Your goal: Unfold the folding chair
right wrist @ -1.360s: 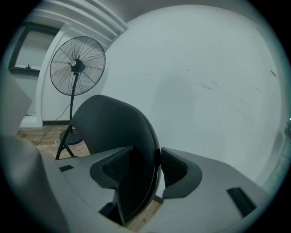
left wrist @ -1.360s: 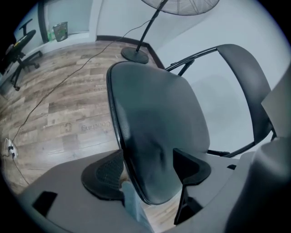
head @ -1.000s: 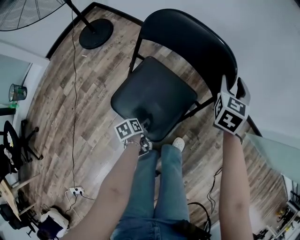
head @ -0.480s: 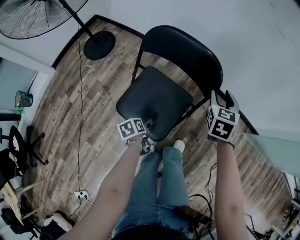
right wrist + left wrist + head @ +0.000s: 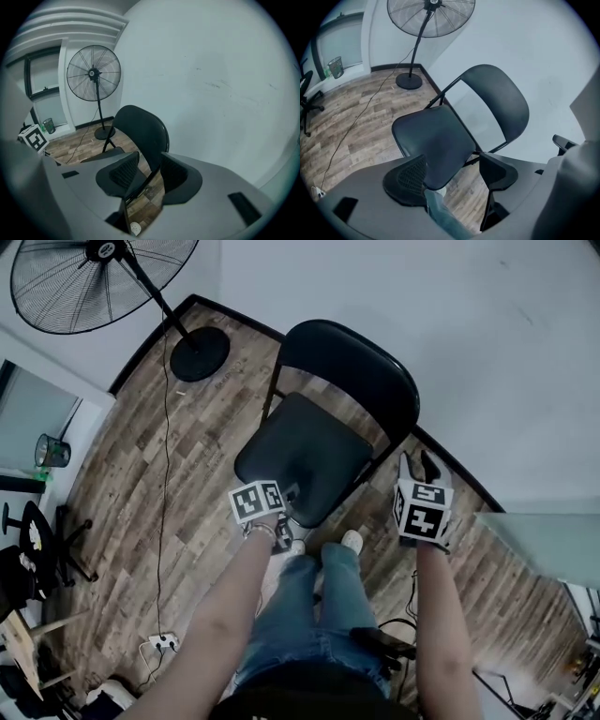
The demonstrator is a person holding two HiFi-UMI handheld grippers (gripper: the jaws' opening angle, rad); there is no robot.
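Just ahead of both grippers the chair (image 5: 309, 451) stands unfolded; the right gripper (image 5: 150, 176) has left its backrest (image 5: 361, 371), jaws just closing on nothing, and the left gripper (image 5: 452, 174) has lifted, spread and empty. Unfolding looks done.

No legible text, brand, number or sign is present. The left marker cube (image 5: 257, 502) and right marker cube (image 5: 422, 510) carry only black-and-white square patterns.
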